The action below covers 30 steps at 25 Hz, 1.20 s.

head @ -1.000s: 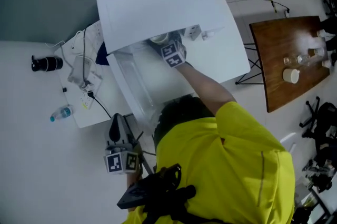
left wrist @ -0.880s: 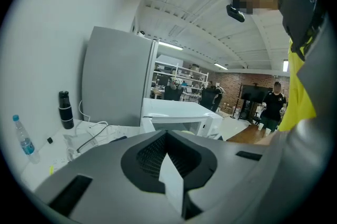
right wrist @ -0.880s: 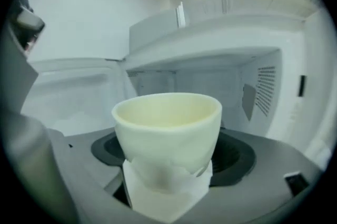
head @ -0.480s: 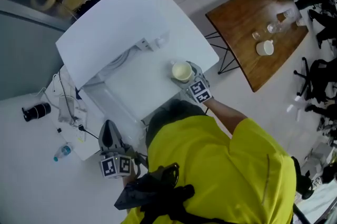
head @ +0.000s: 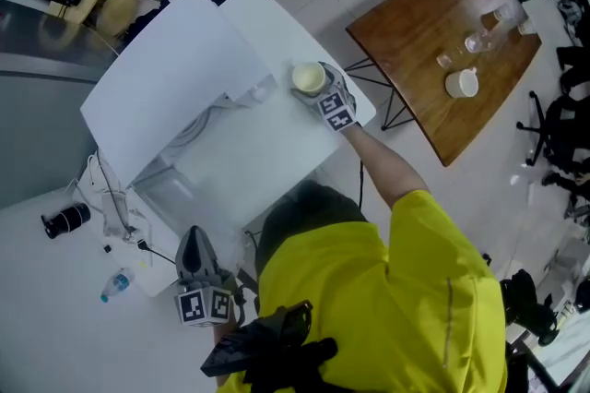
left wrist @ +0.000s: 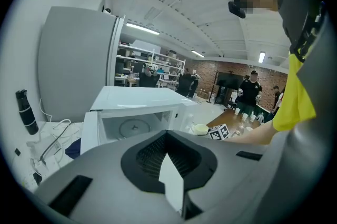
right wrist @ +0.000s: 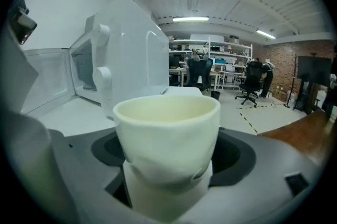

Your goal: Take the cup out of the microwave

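- Now the pale cream round cup (right wrist: 167,136) sits upright, clamped between the jaws of the right gripper (head: 315,87). It is outside the boxy white microwave (head: 166,77), over the white tabletop's (head: 249,151) right edge, near the far corner.
- The left gripper (head: 194,244) hangs off the tabletop's near-left corner, jaws seemingly together and empty.

White microwave (head: 161,91) seen from above — just right of it, the right gripper (head: 318,92) holds a cream cup (head: 307,77); the left gripper (head: 192,245) is well apart from it.
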Each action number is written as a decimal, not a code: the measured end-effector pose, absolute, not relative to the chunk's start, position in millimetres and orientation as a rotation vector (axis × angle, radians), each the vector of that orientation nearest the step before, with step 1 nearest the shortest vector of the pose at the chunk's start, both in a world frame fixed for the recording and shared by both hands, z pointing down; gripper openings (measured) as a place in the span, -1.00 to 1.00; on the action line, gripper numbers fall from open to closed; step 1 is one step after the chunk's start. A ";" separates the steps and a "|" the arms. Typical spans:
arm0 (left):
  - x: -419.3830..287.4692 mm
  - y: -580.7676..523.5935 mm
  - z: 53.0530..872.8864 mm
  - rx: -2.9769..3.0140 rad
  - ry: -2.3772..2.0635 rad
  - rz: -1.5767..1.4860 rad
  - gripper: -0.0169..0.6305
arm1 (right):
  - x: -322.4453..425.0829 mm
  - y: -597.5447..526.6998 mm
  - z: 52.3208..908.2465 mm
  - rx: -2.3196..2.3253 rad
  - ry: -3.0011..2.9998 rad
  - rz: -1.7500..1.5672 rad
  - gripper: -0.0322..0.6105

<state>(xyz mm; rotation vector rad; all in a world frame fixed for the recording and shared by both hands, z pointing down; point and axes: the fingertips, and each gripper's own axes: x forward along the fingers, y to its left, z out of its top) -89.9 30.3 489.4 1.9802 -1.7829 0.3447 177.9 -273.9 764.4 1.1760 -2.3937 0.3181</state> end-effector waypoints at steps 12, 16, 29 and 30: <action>-95.6 23.2 479.6 1.978 -1.801 0.264 -0.97 | 192.0 -256.8 776.0 1.148 -2.325 0.396 0.65; -104.0 26.5 462.9 1.967 -1.836 0.203 -0.97 | 202.2 -169.2 740.8 1.099 -2.341 0.572 0.65; -298.0 -80.1 428.6 1.896 -1.970 -0.016 -0.97 | -122.5 -169.1 384.8 0.653 -2.999 0.418 -0.29; -318.0 -92.1 425.3 1.892 -1.976 -0.027 -0.97 | -136.9 -184.1 380.3 0.693 -2.981 0.421 -0.50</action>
